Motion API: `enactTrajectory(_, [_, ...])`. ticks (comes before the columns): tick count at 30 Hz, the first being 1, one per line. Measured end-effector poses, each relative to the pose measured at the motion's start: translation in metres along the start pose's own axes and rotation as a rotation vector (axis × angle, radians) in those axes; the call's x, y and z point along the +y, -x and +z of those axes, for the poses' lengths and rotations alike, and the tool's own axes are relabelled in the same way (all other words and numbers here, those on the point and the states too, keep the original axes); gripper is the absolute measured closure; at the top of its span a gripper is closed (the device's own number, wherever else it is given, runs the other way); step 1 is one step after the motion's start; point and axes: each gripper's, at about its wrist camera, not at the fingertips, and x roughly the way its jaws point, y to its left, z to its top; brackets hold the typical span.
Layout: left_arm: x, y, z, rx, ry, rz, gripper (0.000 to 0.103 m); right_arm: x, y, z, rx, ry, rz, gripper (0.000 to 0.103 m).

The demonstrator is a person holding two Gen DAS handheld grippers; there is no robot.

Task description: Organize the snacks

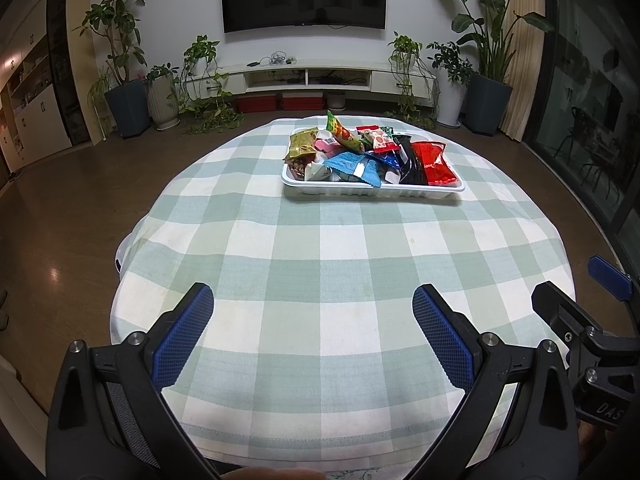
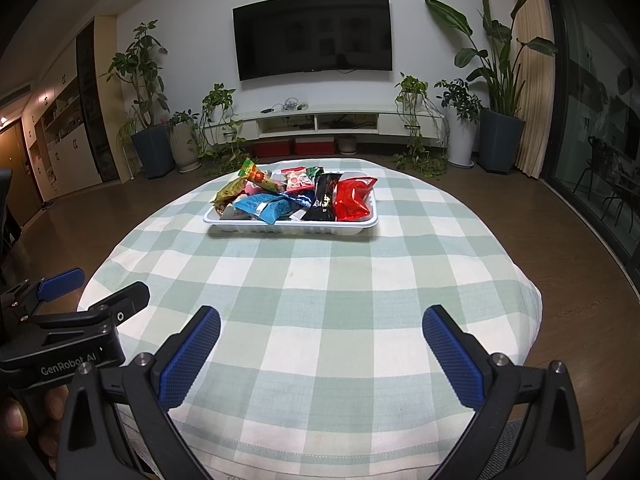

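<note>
The left hand-held gripper (image 1: 312,308) is held wide apart and empty over the near edge of the bench (image 1: 320,248), which is covered in green-and-white check cloth. The right hand-held gripper (image 2: 320,328) is likewise spread wide, nothing between its blue pads. The snacks (image 1: 360,152) are piled in a white tray (image 1: 372,190) at the far side, well apart from both.

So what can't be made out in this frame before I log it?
- Snacks low in the tray: buried under the top packets in both views, so no count.
- Packet print: too small to read, e.g. the blue packet and the red packet.
- Table under the cloth: fully covered.
- Right gripper: cut off at the left view's edge, though open in its own.
</note>
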Motion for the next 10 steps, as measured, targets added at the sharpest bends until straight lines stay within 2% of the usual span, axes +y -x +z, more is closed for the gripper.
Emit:
enactTrajectory(3, [0.003, -0.002, -0.005, 0.003, 0.005, -0.018, 0.000, 0.001, -0.001, -0.011, 0.007, 0.003, 0.000, 0.000])
enactTrajectory(10, [0.003, 0.000, -0.010, -0.007, -0.009, 0.000, 0.000, -0.003, 0.000, -0.017, 0.024, -0.004, 0.000, 0.000])
